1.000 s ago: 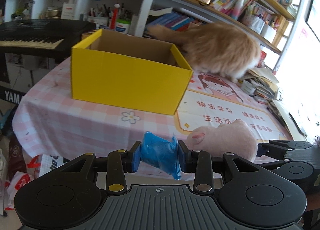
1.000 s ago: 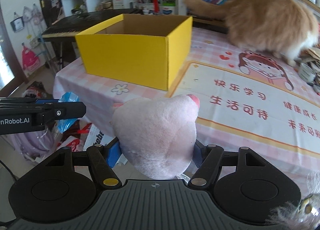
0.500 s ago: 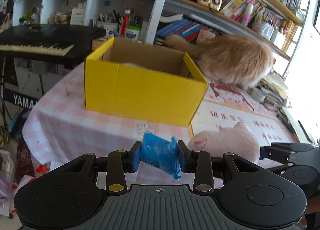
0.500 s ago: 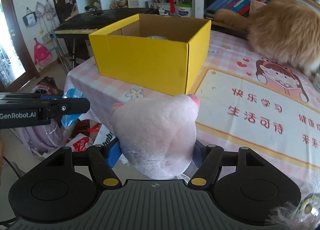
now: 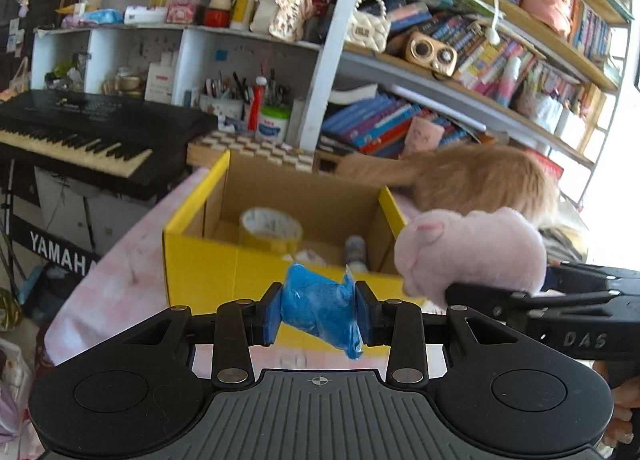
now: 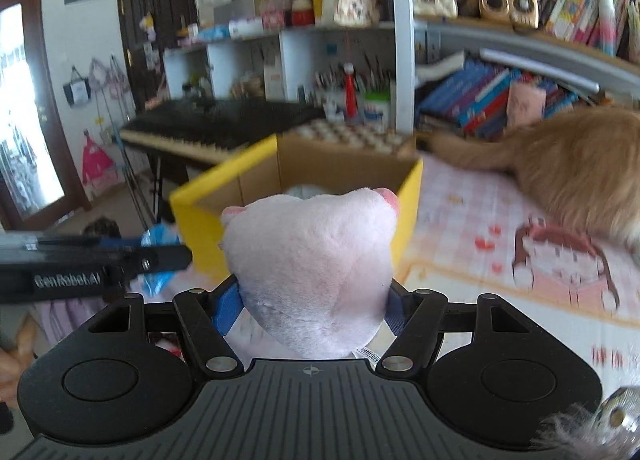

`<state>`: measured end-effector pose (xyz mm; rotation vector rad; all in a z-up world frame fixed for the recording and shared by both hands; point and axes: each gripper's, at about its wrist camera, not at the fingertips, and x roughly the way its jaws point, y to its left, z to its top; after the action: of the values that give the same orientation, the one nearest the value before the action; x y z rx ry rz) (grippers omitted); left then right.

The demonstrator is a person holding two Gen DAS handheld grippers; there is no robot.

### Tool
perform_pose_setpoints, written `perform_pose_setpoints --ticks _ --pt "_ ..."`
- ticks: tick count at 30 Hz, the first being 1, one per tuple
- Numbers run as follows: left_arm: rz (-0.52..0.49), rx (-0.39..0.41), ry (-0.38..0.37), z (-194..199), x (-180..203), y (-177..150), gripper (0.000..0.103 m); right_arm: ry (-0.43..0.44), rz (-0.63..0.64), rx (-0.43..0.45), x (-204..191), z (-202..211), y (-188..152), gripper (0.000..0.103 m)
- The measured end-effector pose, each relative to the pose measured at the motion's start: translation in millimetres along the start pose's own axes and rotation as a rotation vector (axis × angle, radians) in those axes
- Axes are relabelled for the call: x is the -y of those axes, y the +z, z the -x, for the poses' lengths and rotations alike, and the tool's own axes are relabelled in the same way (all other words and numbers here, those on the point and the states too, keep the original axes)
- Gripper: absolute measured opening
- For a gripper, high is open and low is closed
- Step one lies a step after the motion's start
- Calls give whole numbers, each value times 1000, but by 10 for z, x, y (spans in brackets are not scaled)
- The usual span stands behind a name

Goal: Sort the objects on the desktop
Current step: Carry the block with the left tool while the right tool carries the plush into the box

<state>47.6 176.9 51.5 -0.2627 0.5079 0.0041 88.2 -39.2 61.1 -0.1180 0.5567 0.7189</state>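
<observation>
both your claws loaded, just short of the yellow box (image 5: 224, 272)
left gripper (image 5: 318, 314) pinches the blue bag (image 5: 320, 308); right gripper (image 6: 312, 302) clamps the pink plush (image 6: 312, 260) beside the box's near wall.

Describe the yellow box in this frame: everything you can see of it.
The yellow box is an open-topped cardboard carton, bright yellow outside and plain brown inside, its flaps not in view. It stands upright on the pink checked tablecloth, beyond both claws. Inside lie a roll of tape, a small bottle and something pale that is too blurred to name. No claw touches it.
</observation>
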Motion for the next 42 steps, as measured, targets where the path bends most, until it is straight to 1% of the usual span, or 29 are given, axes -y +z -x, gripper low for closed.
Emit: perform_pose_setpoints --ticks 4,7,10,14,21,29,36,42 --pt "7 38 19 -138 -9 164 36 26 15 46 107 -111 265 66" --pt "12 60 37 -270 -23 280 36 44 41 63 172 -251 416 66" --pt "4 62 60 -435 -24 379 36 54 68 59 226 -443 547 66" --pt "-20 40 90 -656 -25 461 36 71 98 52 291 -685 651 66" --pt "-72 -7 149 -953 -27 529 36 98 160 -11 368 -1177 724 66" --pt "-87 -62 204 -1194 -94 547 36 127 236 -73 392 -1590 768 66" --pt "-88 -100 223 -1376 -165 545 36 149 287 -139 406 -1860 778 66" --pt "-91 -134 219 -1516 -173 501 36 127 311 -192 438 -2040 737 67"
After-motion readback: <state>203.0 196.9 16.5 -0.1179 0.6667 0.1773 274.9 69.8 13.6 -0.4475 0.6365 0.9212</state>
